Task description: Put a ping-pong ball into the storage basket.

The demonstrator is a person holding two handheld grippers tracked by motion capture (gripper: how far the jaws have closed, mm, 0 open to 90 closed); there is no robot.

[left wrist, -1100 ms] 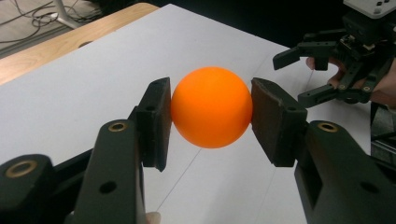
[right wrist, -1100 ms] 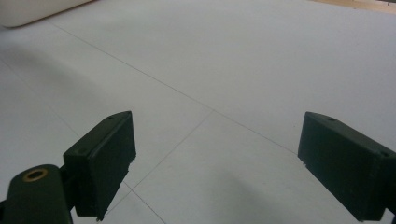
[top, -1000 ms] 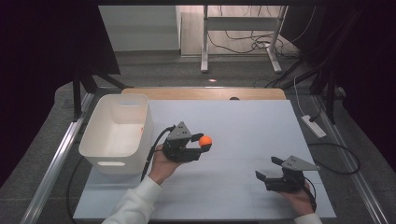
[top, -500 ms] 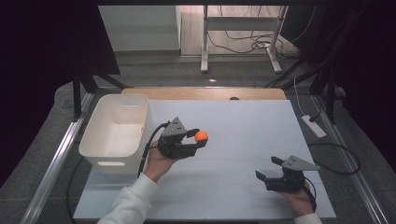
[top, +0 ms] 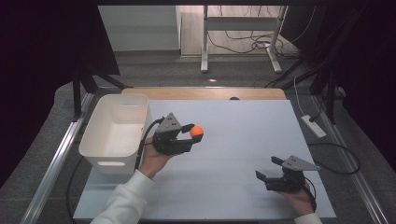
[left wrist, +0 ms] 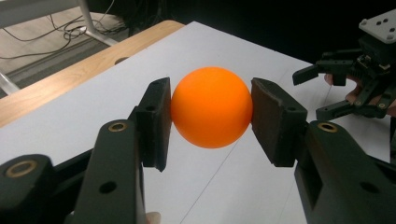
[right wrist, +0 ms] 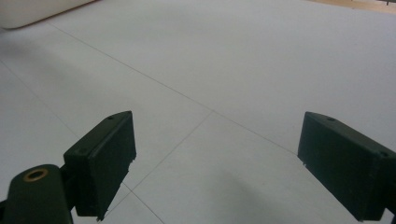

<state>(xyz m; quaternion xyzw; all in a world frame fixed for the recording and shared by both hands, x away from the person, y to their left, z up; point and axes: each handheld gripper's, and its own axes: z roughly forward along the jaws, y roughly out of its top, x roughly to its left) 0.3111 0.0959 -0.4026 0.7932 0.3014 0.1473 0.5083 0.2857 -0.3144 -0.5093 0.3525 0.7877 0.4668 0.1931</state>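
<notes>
An orange ball (top: 196, 131) (left wrist: 211, 107) sits between the two black pads of my left gripper (top: 194, 134) (left wrist: 211, 116), which is shut on it and holds it above the white table (top: 233, 140), just right of the white bin (top: 116, 130). Near the table's front right my right gripper (top: 270, 169) (right wrist: 215, 158) stands open with nothing between its fingers, low over the bare tabletop. It also appears far off in the left gripper view, as the right gripper (left wrist: 322, 88).
The white bin stands at the table's left side; its corner (right wrist: 32, 11) shows in the right gripper view. A wooden strip (top: 205, 93) runs along the table's far edge. A white power strip (top: 314, 126) lies off the right edge.
My left gripper has carried the ball a little to the left and up, closer to the bin. The right gripper has stayed where it was.
</notes>
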